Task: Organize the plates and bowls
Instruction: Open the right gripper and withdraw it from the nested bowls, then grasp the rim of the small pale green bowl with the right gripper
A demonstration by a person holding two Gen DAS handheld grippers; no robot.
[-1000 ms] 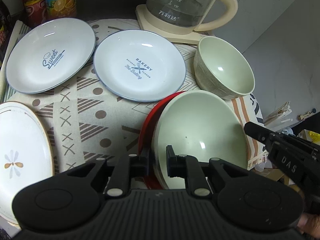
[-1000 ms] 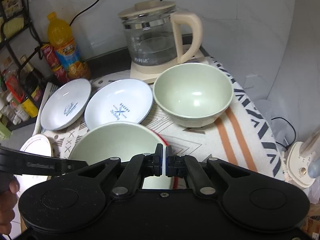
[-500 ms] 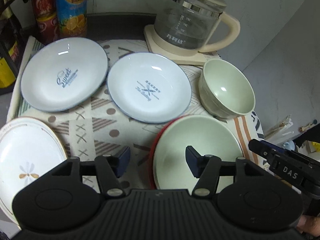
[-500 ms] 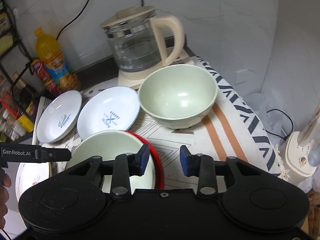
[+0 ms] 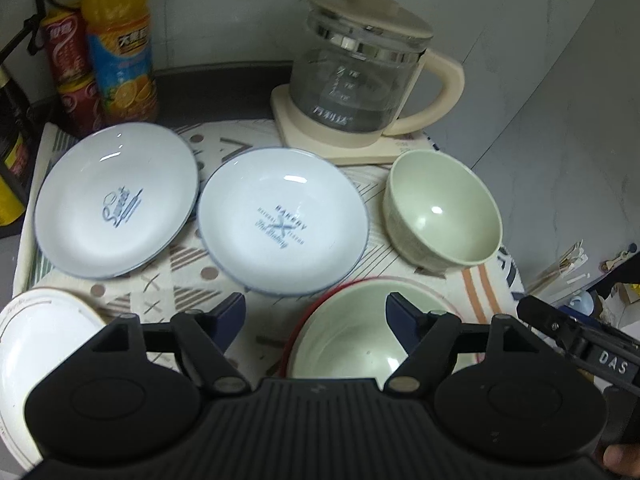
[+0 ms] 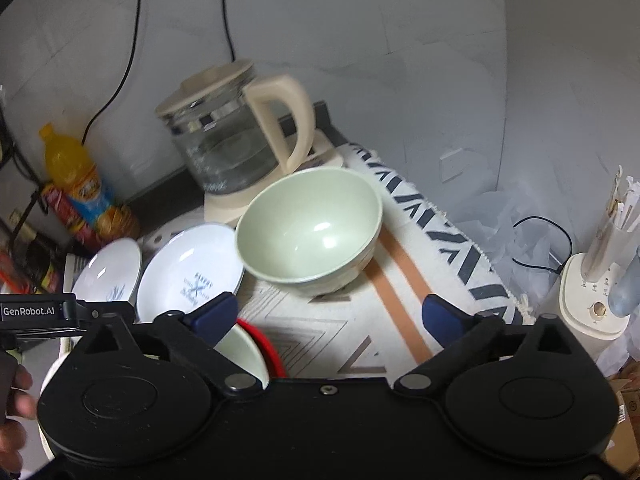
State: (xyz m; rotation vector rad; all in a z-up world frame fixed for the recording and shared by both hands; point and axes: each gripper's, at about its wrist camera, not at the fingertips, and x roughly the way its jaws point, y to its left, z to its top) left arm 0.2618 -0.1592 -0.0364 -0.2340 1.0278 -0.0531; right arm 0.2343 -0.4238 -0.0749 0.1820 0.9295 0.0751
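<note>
Above the green bowl (image 5: 360,344), left gripper (image 5: 316,312) tilted down, jaws opening, empty

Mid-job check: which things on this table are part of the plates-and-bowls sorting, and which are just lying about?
For the job:
- two blue-print plates
- flower plate
- loose green bowl
- green bowl in red dish

Lying about:
- kettle
- juice bottle
- red cans

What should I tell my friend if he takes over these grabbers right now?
Left gripper: jaws opening, nothing between them.
Right gripper: jaws opening wide, holding nothing.
Done: one green bowl sits inside the red-rimmed dish, nearest you.
Left: second green bowl stands alone by the kettle; two blue-print plates lie side by side; flower plate at the left edge. Stack like with like.
</note>
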